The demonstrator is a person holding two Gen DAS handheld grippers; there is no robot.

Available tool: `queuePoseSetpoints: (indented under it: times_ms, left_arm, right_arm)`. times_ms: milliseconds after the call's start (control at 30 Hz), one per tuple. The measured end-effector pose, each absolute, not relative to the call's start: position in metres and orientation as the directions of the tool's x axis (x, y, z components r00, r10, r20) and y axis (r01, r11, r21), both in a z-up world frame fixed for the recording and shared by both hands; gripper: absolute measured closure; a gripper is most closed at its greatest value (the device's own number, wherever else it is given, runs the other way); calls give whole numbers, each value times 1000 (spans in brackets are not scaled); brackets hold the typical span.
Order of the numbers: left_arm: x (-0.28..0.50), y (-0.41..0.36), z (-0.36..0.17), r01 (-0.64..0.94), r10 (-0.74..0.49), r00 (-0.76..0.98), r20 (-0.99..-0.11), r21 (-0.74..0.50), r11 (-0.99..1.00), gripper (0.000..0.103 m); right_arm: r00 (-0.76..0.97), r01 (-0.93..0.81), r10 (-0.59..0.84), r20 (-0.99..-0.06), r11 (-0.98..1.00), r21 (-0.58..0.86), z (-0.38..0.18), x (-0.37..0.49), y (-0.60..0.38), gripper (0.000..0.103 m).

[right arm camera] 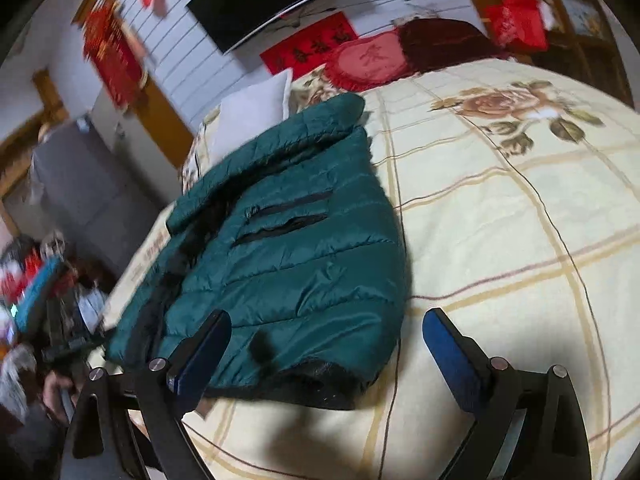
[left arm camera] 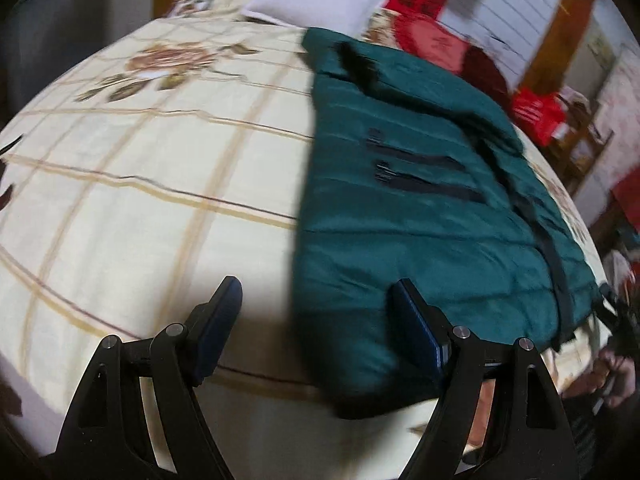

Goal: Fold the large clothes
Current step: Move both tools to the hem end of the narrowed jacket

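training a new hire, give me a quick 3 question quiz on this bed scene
1. True or false: the jacket is held in the left gripper.
2. What colour is the jacket? A red, B green, C white.
3. What lies on the bed beyond the jacket's far end, a pillow or a towel?

Key: 1 false, both the left and the right gripper are open and empty. 2 B. 3 a pillow.
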State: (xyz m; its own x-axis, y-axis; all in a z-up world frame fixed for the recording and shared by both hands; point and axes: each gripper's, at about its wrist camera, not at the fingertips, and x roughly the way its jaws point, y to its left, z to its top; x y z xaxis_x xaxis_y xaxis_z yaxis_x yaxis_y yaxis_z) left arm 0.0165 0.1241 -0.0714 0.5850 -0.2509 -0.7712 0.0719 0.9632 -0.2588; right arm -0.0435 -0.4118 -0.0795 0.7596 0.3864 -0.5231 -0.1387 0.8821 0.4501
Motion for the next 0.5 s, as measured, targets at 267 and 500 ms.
queuePoseSetpoints:
  times_ms: [267,500]
  left_arm:
    - [27,107,-68,168,-390,549,-740,-359,918,21]
    - [20,102,-65,194,-399,538,-743,-352,916,22]
  right_arm:
    - [632,-292,612,-476,757,585,-79,-24,-401,7]
    - [613,-287,616,-495,757,587,-78,-14,-385,8]
